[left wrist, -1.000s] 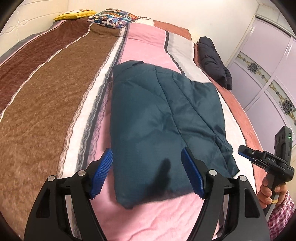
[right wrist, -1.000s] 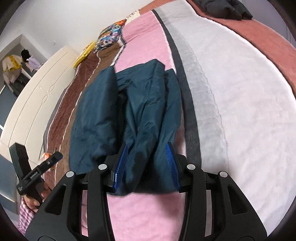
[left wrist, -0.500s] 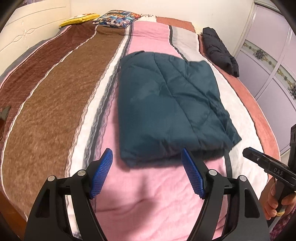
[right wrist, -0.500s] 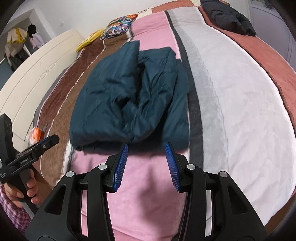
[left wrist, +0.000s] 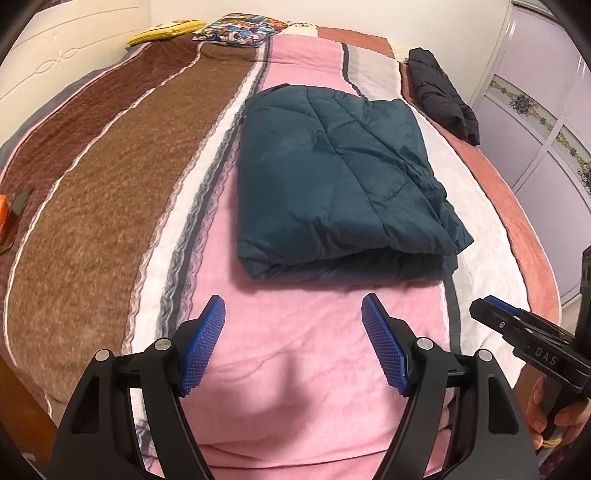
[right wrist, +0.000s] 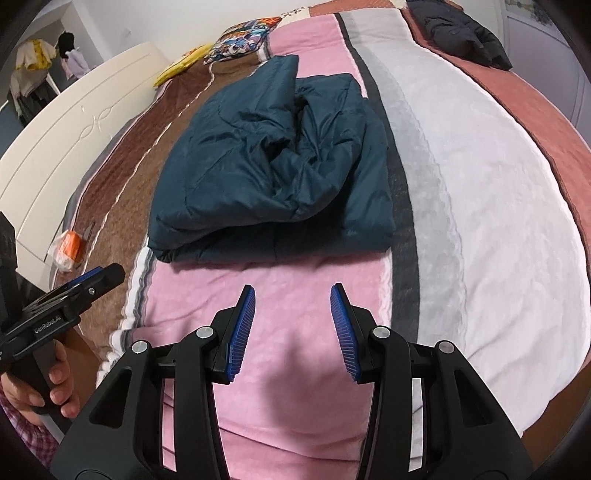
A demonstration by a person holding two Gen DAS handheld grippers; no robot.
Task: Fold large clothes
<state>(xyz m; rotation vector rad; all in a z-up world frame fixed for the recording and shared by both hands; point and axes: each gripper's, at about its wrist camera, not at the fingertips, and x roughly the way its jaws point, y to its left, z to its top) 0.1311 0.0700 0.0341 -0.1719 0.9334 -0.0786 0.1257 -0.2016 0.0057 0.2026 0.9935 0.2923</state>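
Note:
A dark teal quilted jacket [left wrist: 332, 177] lies folded into a thick rectangle on the pink stripe of the bed; in the right wrist view [right wrist: 273, 173] its top layer is rumpled. My left gripper [left wrist: 293, 314] is open and empty, hovering over the pink blanket short of the jacket's near edge. My right gripper [right wrist: 291, 306] is open and empty, also short of the near edge. Each gripper shows in the other's view, the right one [left wrist: 491, 310] at the far right, the left one [right wrist: 107, 275] at the far left.
The bed [left wrist: 110, 206] has a striped brown, white, pink and rust blanket. A black jacket [left wrist: 439, 96] lies at the far right edge. Pillows [left wrist: 240, 29] sit at the head. An orange packet [right wrist: 68, 251] lies on the brown stripe. Wardrobe doors [left wrist: 546, 122] stand to the right.
Both grippers have pulled back from the jacket toward the foot of the bed. A second ago their open fingers were over the jacket's near edge; now they are clear of it.

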